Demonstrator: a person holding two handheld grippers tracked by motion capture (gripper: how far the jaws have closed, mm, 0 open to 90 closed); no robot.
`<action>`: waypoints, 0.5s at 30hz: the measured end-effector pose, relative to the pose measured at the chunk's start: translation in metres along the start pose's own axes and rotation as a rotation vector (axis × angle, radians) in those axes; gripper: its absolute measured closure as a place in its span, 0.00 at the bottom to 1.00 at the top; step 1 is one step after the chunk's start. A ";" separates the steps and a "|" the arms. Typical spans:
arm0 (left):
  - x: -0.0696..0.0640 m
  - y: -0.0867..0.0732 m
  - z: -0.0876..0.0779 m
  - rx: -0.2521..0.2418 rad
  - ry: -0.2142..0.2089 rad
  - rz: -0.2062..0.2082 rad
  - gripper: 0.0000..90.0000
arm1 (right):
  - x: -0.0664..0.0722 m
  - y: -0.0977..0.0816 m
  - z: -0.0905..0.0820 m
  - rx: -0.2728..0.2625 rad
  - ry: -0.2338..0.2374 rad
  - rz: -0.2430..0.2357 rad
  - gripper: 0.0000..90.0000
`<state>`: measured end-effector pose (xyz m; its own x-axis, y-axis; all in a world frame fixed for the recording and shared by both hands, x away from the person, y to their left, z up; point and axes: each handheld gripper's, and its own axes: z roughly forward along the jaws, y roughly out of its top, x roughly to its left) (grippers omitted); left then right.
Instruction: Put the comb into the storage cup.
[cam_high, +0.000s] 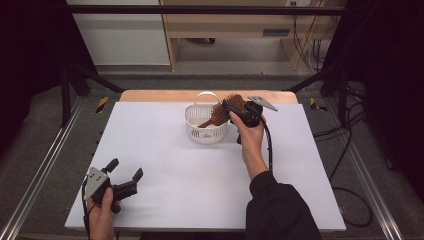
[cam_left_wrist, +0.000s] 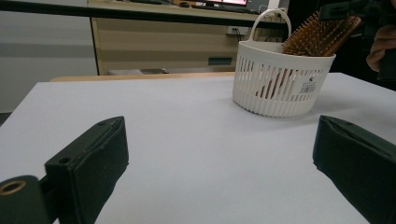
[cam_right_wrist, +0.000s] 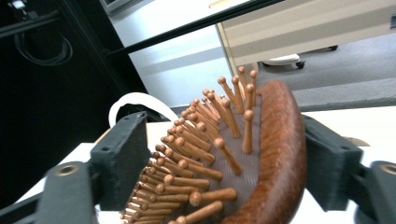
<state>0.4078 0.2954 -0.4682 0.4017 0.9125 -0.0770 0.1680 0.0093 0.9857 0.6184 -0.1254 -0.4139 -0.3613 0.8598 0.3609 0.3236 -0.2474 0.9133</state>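
1. A wooden hairbrush (cam_high: 223, 111) is seen leaning in a white basket (cam_high: 197, 131) at the far middle of the white table (cam_high: 165, 165), its handle down inside and its bristled head above the rim.
2. The brush head is flanked by the right gripper (cam_right_wrist: 219, 163); one pad lies against its wooden back, while whether the bristles are pressed cannot be told.
3. The left gripper (cam_high: 125, 170) is held with jaws apart and nothing between them near the table's near left corner, well apart from the basket.
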 end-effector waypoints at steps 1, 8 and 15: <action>0.000 0.000 0.000 0.000 0.000 0.000 0.04 | 0.001 0.000 0.000 0.002 -0.010 -0.012 0.19; 0.000 0.000 0.000 0.000 0.000 0.000 0.04 | 0.002 0.003 -0.002 -0.015 -0.056 -0.041 0.14; 0.000 0.000 0.000 0.001 0.000 0.000 0.04 | 0.002 0.004 -0.004 -0.013 -0.068 -0.060 0.14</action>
<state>0.4078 0.2951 -0.4683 0.4015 0.9126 -0.0773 0.1689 0.0092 0.9856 0.6157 -0.1264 -0.4091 -0.3195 0.9012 0.2927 0.2921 -0.2002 0.9352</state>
